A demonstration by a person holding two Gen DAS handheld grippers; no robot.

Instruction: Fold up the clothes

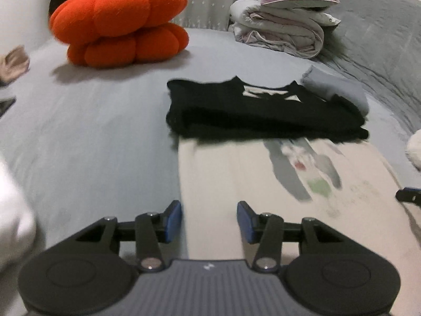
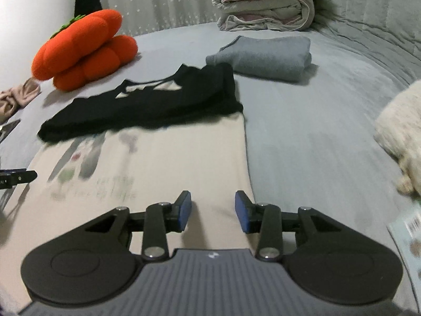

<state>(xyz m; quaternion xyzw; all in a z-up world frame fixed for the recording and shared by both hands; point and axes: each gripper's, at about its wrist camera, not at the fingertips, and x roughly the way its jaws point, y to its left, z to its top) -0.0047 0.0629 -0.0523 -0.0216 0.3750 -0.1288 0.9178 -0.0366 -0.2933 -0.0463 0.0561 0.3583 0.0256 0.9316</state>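
So both tools are over the near end of the cream t-shirt [image 1: 236, 173], each with its blue pads standing apart and nothing between them, so neither has hold of any cloth right now. The left tool [image 1: 209, 221] sits right at the shirt's left edge: its left pad is about on the line where cream fabric meets the grey bed sheet [image 1: 92, 131]. The right tool [image 2: 213, 210] mirrors that on the other side, its right pad just at the shirt's right edge, with bare sheet beyond.

The thing that matters here: the shirt lies flat on the bed with its long axis running straight away from both tools, print side up, and its far end touches or slips just under the folded black shirt [image 2: 147, 102]. So each tool is nearest its own side edge, and the far hem is well out of reach for both.

My guess is the next fold goes either lengthwise (near end carried away toward the black shirt) or side-in, one tool per edge.

Further out there's a folded grey sweater [image 2: 265, 58] behind the black one, and an orange pumpkin plush [image 1: 118, 23] well off to the left.
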